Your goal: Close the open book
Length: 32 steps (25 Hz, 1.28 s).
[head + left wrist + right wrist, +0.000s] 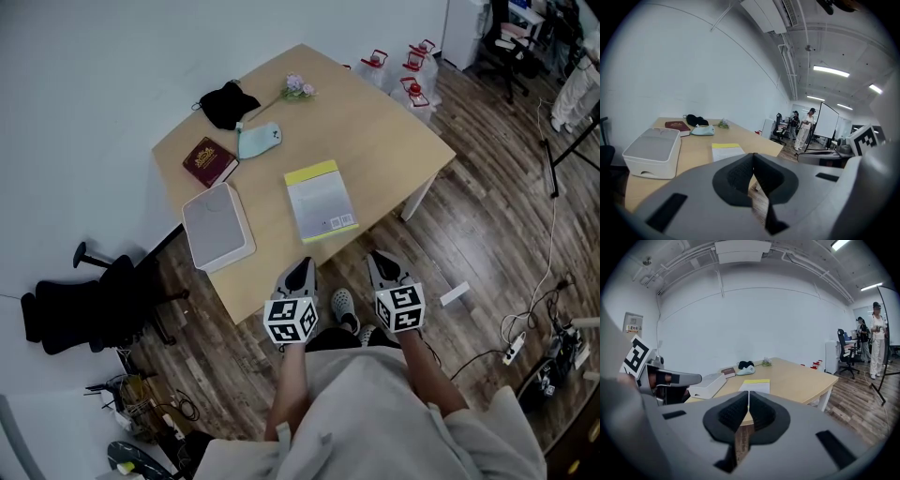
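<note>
The book (pixel 321 201) lies flat and closed on the wooden table (pixel 375 131), its cover pale with a yellow band at the far end. It also shows in the left gripper view (pixel 726 151) and the right gripper view (pixel 756 386). Both grippers hang side by side off the table's near edge, short of the book and apart from it. My left gripper (pixel 300 265) (pixel 753 157) is shut, pads together with nothing between them. My right gripper (pixel 378 255) (pixel 748 394) is shut and empty too.
On the table's left part sit a white box (pixel 217 225), a dark red book (pixel 209 161), a pale blue pouch (pixel 258 140), a black cloth (pixel 228 103) and a small flower sprig (pixel 300 88). Red-capped bottles (pixel 403 70) stand on the floor beyond. A black chair (pixel 84 300) lies at left.
</note>
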{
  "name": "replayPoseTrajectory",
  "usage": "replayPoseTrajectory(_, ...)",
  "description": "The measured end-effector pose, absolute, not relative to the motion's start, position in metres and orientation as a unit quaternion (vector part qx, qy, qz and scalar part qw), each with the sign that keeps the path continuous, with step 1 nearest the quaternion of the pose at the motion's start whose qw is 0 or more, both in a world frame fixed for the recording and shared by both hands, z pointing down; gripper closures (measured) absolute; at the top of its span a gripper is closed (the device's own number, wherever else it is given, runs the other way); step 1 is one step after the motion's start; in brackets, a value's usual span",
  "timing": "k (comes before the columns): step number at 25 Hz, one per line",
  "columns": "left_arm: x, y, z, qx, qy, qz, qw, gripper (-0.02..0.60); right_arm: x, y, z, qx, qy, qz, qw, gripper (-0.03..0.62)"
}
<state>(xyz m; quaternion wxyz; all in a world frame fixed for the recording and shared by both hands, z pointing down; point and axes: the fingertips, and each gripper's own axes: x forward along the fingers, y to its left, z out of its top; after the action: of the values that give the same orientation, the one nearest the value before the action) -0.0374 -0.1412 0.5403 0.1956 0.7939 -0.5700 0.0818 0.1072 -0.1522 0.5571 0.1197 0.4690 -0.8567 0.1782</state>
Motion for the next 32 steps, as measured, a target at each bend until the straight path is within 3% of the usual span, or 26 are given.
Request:
replayPoseTrajectory(17, -0.040, -0.095, 0.562, 0.799, -0.561, 0.137, 0.168, 0.557, 0.115, -0.107, 0.558, 0.471, -0.858, 0.178, 0.101, 0.588)
replayPoseTrajectory(32, -0.049, -0.072, 0.544, 0.801, -0.566, 0.120, 0.155, 0.557, 0.097, -0.080, 0.549, 0.442, -0.878, 0.115, 0.145, 0.588)
